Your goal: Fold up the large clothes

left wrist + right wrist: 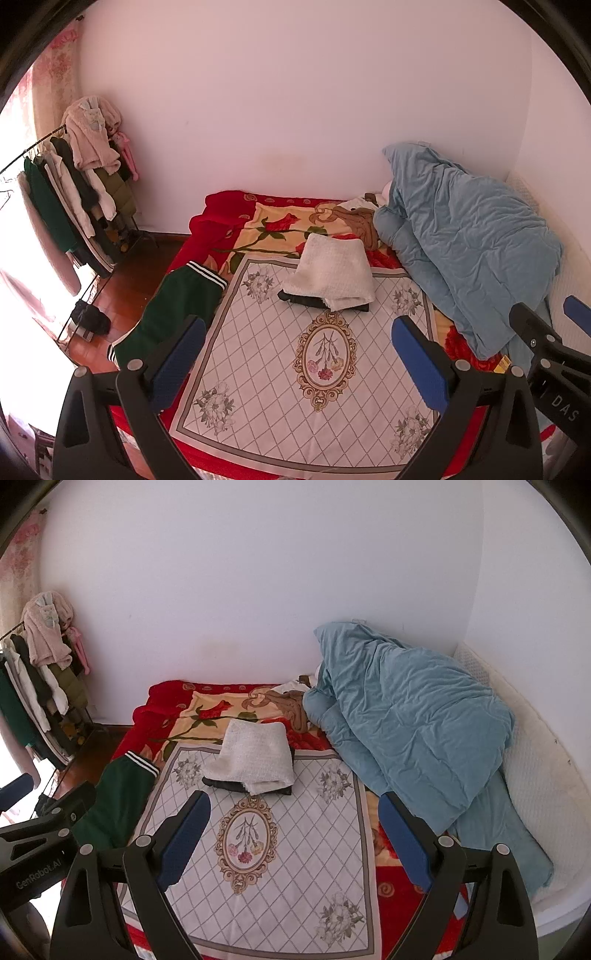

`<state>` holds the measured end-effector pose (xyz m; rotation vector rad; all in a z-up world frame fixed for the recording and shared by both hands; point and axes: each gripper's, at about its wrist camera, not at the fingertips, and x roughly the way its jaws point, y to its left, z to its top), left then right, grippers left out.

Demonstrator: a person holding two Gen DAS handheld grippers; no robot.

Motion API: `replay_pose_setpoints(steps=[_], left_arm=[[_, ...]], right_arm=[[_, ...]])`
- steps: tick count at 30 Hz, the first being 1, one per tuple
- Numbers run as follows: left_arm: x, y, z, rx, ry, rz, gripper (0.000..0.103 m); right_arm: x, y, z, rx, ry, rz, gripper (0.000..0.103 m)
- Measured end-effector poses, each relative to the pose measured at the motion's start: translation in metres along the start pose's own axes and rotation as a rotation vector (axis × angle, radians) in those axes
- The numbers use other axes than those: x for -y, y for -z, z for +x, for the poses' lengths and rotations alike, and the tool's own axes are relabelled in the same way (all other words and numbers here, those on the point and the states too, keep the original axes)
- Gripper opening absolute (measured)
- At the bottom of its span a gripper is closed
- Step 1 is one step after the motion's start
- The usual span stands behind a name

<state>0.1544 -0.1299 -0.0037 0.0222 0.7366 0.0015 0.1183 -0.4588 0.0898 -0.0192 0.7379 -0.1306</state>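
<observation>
I see the bed [221, 214] filling most of both views, covered by a red rose-print blanket with a white diamond-pattern sheet [295, 369] spread flat on top. At about two o'clock a crumpled blue duvet [461, 251] is heaped against the wall, running down the bed's right side. At nine to ten o'clock in the left wrist view stands a clothes rack [74, 192] hung with garments, on the wooden floor beside the bed.

The green garment with white stripes [177, 306] drapes over the bed's left edge at about nine o'clock, just beside the sheet. The folded white knit cloth [332, 277] lies at twelve o'clock on the far end of the sheet, resting on a dark garment [303, 301] whose edge shows beneath it. A brown garment [362, 221] is bunched behind it, touching the duvet.

My left hand-held gripper [299, 354] hovers above the sheet with its blue-padded jaws spread wide, holding nothing. My right hand-held gripper [293, 834] hangs likewise over the sheet, jaws wide apart and empty; each one shows at the other view's edge.
</observation>
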Motion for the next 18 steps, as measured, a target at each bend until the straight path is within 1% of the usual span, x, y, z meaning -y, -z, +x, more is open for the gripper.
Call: replay_pose_setpoints(steps=[18], left_arm=[[-0.0065,0.0034,-0.0011,-0.007,-0.002,0.006,0.103]], right_arm=[[-0.0052,0.0030,0.0022,-0.003,-0.001,0.000,0.094]])
